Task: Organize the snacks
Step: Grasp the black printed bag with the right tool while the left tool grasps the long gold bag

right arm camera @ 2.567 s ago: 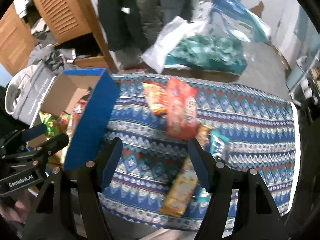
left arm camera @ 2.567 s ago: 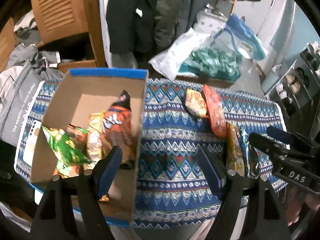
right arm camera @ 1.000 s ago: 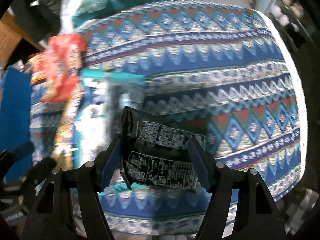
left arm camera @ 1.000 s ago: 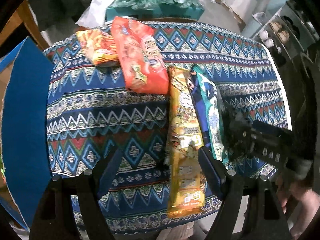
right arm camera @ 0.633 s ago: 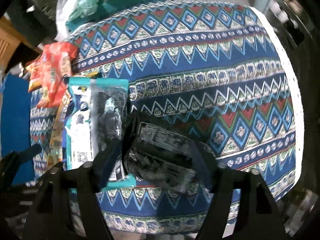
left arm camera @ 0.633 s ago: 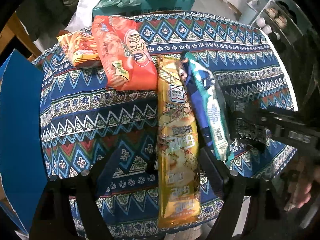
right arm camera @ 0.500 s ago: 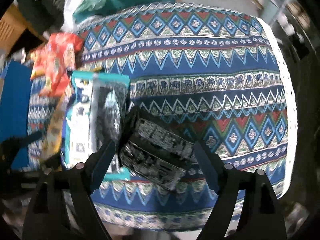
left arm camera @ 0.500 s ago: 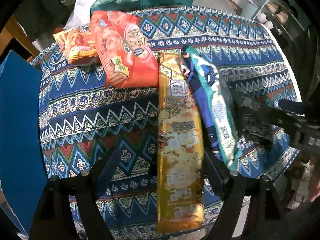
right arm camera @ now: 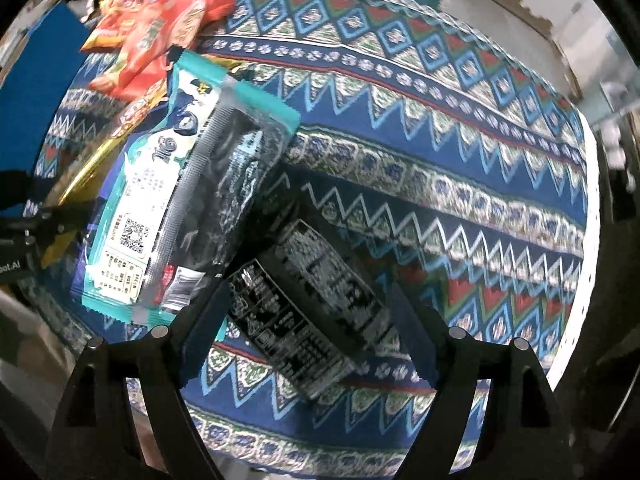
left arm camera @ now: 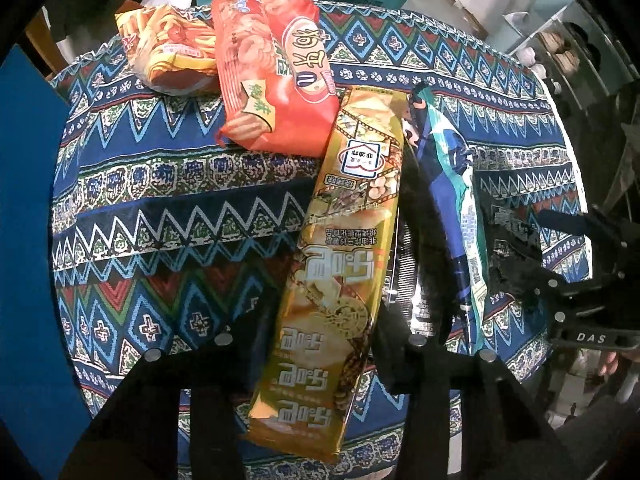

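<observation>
Left wrist view, left to right: blue cardboard box wall (left arm camera: 28,216) at the left edge of the patterned blue tablecloth (left arm camera: 168,184). Small yellow-orange crinkled snack bag (left arm camera: 168,56) at the far-left corner. Just beside it and overlapping its right edge, a big red-orange foil chip bag (left arm camera: 276,68). Long gold foil snack pack (left arm camera: 344,248) runs from the red bag's near corner to the near edge of the cloth. Left gripper (left arm camera: 320,316) straddles its lower half, jaws closing, narrow, pads at or on the pack's sides; contact looks made. Teal-and-navy plastic snack packet (left arm camera: 448,184) lies just right of the gold pack, alongside it.

Right wrist view: the teal packet (right arm camera: 176,200) sits left of centre, printed back facing up. Flat black foil packet with white print (right arm camera: 312,304) lies tilted on the cloth near the near edge, its upper-left corner touching or under the teal packet. Right gripper (right arm camera: 320,328) is spread wide around the black packet, fingers (right arm camera: 424,340) clear of it, not gripping.
</observation>
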`<state>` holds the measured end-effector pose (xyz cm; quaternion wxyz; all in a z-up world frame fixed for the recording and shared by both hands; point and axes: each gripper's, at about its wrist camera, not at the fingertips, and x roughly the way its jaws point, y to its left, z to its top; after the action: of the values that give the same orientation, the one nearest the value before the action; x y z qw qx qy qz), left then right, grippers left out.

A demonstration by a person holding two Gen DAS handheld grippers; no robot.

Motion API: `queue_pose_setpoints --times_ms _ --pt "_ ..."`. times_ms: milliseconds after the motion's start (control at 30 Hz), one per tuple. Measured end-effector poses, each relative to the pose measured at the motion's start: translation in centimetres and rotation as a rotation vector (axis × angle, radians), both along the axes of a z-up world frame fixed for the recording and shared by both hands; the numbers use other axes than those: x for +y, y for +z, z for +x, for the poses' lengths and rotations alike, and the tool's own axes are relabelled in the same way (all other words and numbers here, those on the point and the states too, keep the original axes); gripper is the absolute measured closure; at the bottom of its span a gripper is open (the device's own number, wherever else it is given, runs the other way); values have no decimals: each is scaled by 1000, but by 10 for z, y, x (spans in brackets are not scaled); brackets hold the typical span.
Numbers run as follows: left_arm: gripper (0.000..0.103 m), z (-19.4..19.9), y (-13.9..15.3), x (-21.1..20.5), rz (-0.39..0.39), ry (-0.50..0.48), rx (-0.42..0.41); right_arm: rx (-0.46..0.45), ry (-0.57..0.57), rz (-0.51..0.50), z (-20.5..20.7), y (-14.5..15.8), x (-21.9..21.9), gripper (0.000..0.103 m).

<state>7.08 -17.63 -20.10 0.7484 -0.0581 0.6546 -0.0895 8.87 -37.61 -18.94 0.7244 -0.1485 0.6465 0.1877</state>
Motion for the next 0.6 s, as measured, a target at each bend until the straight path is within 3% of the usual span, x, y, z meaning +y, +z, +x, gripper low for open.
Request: queue_pose_setpoints --times_ms 233,400,600 --pt "62 -5 5 0 19 -20 -13 80 124 32 8 -5 15 23" --pt "64 -15 11 9 33 -27 -21 96 236 -8 -4 -8 24 22" --pt "65 -19 17 6 44 -45 -37 75 230 -26 -4 -21 30 22"
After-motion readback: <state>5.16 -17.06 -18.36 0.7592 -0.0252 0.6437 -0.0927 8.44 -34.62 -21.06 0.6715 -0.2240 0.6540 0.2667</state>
